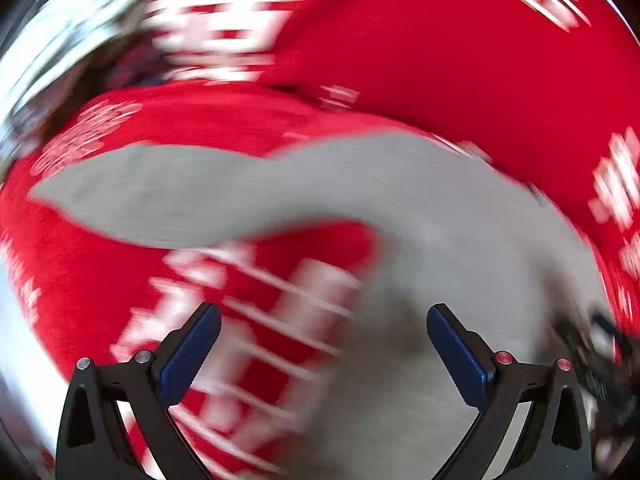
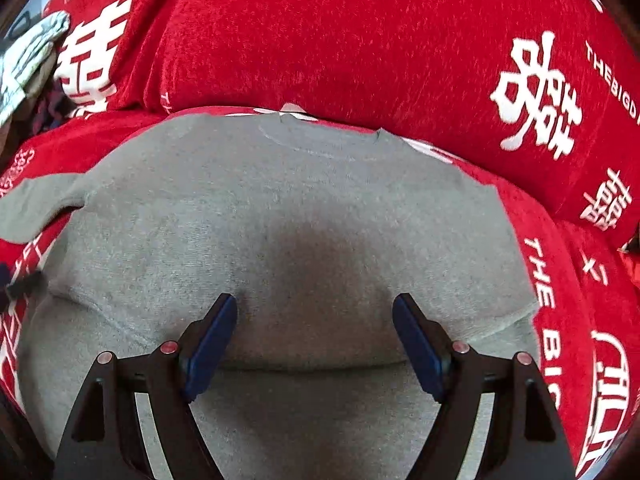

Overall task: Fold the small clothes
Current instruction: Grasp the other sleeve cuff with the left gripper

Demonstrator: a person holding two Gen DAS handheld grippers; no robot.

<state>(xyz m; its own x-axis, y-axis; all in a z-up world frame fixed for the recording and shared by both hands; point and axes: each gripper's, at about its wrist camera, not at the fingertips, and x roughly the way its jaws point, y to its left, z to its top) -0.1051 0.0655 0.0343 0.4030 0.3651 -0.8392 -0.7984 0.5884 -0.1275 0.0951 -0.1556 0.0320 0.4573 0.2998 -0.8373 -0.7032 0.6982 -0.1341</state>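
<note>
A small grey T-shirt (image 2: 280,208) lies flat on a red cover with white print (image 2: 360,40). Its right side looks folded inward, with a straight edge at the right; its left sleeve (image 2: 36,208) sticks out. My right gripper (image 2: 315,312) is open and empty, just above the shirt's middle. The left wrist view is motion-blurred. It shows the grey sleeve (image 1: 180,192) stretching left across the red cover (image 1: 440,60). My left gripper (image 1: 323,320) is open and empty over the sleeve's lower edge.
A raised red cushion or pillow (image 2: 400,20) with white characters lies behind the shirt. A pale crumpled cloth (image 2: 28,56) sits at the far left. A dark object, perhaps the left gripper, shows at the left edge (image 2: 20,284).
</note>
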